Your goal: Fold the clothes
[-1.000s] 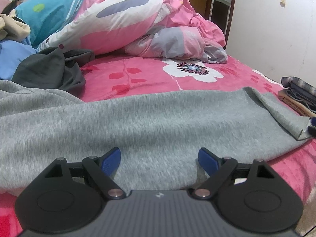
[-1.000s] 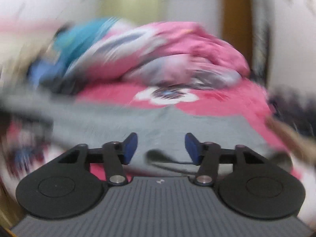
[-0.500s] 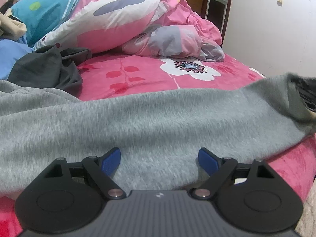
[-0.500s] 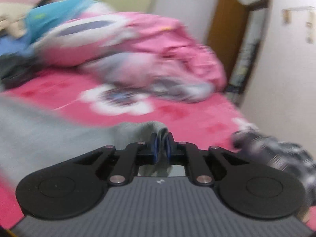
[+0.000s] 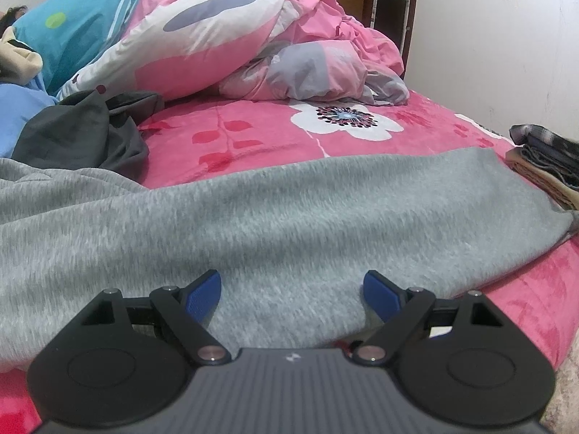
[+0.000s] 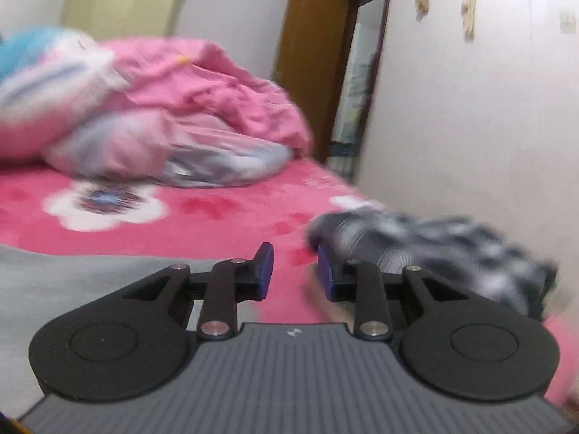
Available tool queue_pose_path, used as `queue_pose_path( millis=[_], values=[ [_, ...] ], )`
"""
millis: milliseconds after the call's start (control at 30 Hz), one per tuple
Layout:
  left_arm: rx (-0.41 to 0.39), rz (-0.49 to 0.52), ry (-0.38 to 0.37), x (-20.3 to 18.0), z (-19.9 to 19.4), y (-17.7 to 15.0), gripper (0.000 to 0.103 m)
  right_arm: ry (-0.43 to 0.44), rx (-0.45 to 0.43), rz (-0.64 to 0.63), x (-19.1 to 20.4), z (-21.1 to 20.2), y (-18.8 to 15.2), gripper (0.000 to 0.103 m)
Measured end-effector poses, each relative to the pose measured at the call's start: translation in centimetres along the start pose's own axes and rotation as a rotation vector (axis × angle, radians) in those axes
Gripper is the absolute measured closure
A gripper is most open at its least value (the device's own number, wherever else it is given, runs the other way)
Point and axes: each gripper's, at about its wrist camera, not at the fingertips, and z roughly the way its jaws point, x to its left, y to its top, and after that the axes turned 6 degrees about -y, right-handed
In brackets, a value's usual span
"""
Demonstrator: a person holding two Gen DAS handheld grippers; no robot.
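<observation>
Grey garment (image 5: 275,217) spread flat across near edge of pink floral bedspread (image 5: 253,137), stretching from far left to right edge of bed. Left gripper (image 5: 292,291) low over garment's near hem, blue pads wide apart, nothing between them. Right gripper (image 6: 292,271) at garment's right end, pads parted with a narrow gap, empty; grey cloth (image 6: 72,278) visible to its left, bare bedspread between pads. Stack of folded dark and plaid clothes (image 6: 434,249) just right of that gripper, blurred. Crumpled dark grey garment (image 5: 83,133) behind grey one at left. Heaped pink quilt (image 5: 253,43) at bed's far end. Brown door (image 6: 311,65) ajar beyond bed.
</observation>
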Motion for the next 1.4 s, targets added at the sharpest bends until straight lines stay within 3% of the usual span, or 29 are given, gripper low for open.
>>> queue_pose_path(
  millis=[167, 200, 267, 333, 367, 433, 533, 567, 667, 733, 767, 800, 867, 1033, 1100, 1200, 1400],
  values=[
    [-0.004, -0.026, 0.002, 0.0, -0.1, 0.1, 0.016, 0.128, 0.115, 0.085, -1.3, -2.4, -4.7, 0.079],
    [-0.004, -0.036, -0.002, 0.1, -0.2, 0.2, 0.016, 0.081, 0.139, 0.148, -2.4, -2.1, -5.9, 0.071],
    [-0.012, -0.047, 0.004, 0.2, -0.8, 0.4, 0.016, 0.006, 0.135, 0.329, -4.9, -2.8, -7.1, 0.072],
    [-0.030, -0.058, 0.011, 0.5, -1.5, 0.6, 0.016, -0.095, 0.109, 0.420, -6.2, -4.3, -7.0, 0.071],
    [-0.036, -0.068, 0.011, 0.6, -1.8, 0.6, 0.016, -0.093, 0.093, 0.464, -6.5, -5.1, -7.0, 0.070],
    [-0.044, -0.089, 0.008, 1.0, -2.5, 0.6, 0.016, -0.027, 0.095, 0.579, -7.1, -6.1, -7.3, 0.068],
    [-0.035, -0.126, 0.000, 1.4, -3.1, 0.3, 0.016, 0.121, 0.158, 0.718, -7.4, -5.6, -8.1, 0.053],
    [-0.033, -0.135, -0.001, 1.4, -3.3, 0.1, 0.016, 0.145, 0.186, 0.746, -7.2, -5.0, -8.3, 0.048],
    [-0.043, -0.145, -0.003, 1.4, -4.4, -0.3, 0.016, 0.158, 0.251, 0.819, -6.1, -3.0, -8.9, 0.046],
    [-0.055, -0.145, 0.002, 1.4, -5.2, -0.8, 0.016, 0.142, 0.237, 0.814, -5.2, -3.0, -8.7, 0.048],
    [-0.057, -0.149, 0.006, 1.5, -5.5, -1.0, 0.016, 0.132, 0.230, 0.807, -4.8, -3.1, -8.6, 0.059],
    [-0.057, -0.155, 0.009, 1.7, -5.8, -1.3, 0.016, 0.127, 0.227, 0.808, -4.5, -3.2, -8.5, 0.077],
    [-0.055, -0.171, 0.014, 2.1, -6.2, -1.7, 0.016, 0.131, 0.235, 0.836, -4.5, -3.0, -8.7, 0.082],
    [-0.049, -0.264, 0.004, 4.2, -6.9, -2.6, 0.016, 0.149, 0.273, 0.971, -5.1, -3.1, -9.7, 0.079],
    [-0.046, -0.318, -0.014, 5.1, -7.0, -2.8, 0.016, 0.164, 0.280, 1.026, -5.3, -3.1, -9.9, 0.071],
    [-0.046, -0.381, -0.034, 6.3, -7.0, -3.4, 0.016, 0.185, 0.295, 1.076, -5.1, -2.4, -9.8, 0.067],
    [-0.050, -0.425, -0.047, 7.1, -7.2, -4.2, 0.016, 0.146, 0.294, 1.218, -5.6, -2.4, -10.1, 0.062]
  ],
)
